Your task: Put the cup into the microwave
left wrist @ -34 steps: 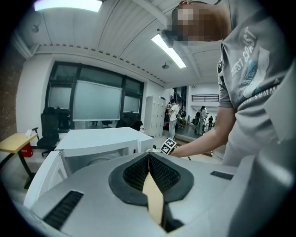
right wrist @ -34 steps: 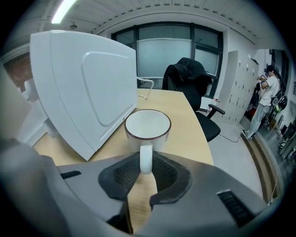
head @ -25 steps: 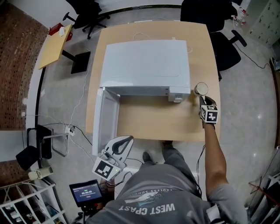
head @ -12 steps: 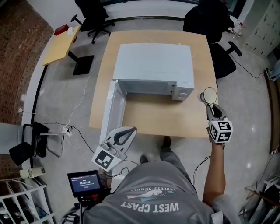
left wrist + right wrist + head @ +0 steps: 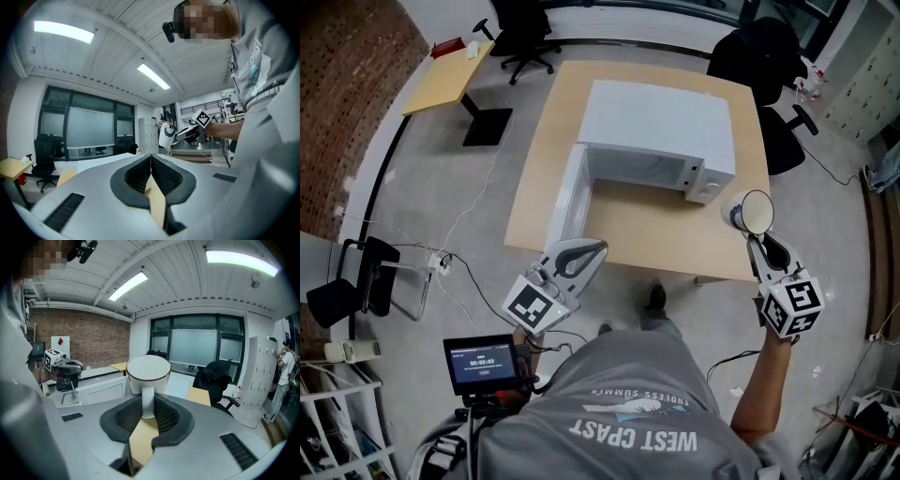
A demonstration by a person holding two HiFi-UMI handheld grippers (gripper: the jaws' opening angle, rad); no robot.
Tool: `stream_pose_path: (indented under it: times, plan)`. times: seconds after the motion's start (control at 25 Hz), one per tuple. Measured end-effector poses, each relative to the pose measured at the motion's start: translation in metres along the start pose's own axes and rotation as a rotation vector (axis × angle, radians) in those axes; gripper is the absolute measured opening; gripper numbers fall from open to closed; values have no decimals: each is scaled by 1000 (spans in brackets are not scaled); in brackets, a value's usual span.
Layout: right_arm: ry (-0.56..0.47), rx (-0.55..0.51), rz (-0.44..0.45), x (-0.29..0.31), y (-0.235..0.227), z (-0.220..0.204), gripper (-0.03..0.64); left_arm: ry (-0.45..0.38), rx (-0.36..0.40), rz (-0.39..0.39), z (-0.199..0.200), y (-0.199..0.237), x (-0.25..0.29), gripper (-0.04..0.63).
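Observation:
A white cup (image 5: 757,211) with a dark rim hangs in the air off the right end of the white microwave (image 5: 661,127), above the wooden table (image 5: 656,239). My right gripper (image 5: 757,237) is shut on the cup's handle (image 5: 147,399), and the cup (image 5: 148,372) stands upright beyond its jaws. The microwave door (image 5: 567,192) is swung open on the left, showing the cavity. Near the table's front left edge, by the open door, my left gripper (image 5: 581,258) is shut with nothing between its pads (image 5: 161,176).
Black office chairs (image 5: 764,52) stand behind and to the right of the table. A smaller wooden desk (image 5: 445,80) sits at the far left. Cables run over the floor at left. A small screen (image 5: 480,362) hangs at the person's lower left.
My right gripper has lifted the cup off the table beside the microwave and carried it up and toward the person. The left gripper has risen slightly near the door.

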State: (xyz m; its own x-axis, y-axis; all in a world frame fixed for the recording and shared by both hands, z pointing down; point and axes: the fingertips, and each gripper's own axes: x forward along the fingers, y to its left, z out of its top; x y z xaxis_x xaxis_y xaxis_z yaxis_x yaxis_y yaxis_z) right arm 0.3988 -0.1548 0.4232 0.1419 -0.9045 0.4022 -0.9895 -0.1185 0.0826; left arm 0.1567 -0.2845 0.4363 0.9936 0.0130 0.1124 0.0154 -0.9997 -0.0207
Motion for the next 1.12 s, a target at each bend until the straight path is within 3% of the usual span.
stream_pose_path:
  times: [0.16,0.4,0.72,1.12]
  plan:
    - [-13,-12,37,-15,28,12,72,23,-9,-7,-7,-2,0,21]
    - [-59,-27,79,-20,58,27,72,-73,59,-25,6,11,10,21]
    - [-61,-32,154,8,84,6,72,-95,111,-5,-13,18,5,21]
    - [43,23,228,69,86,-23,72,-63,46,38,-24,24,1,21]
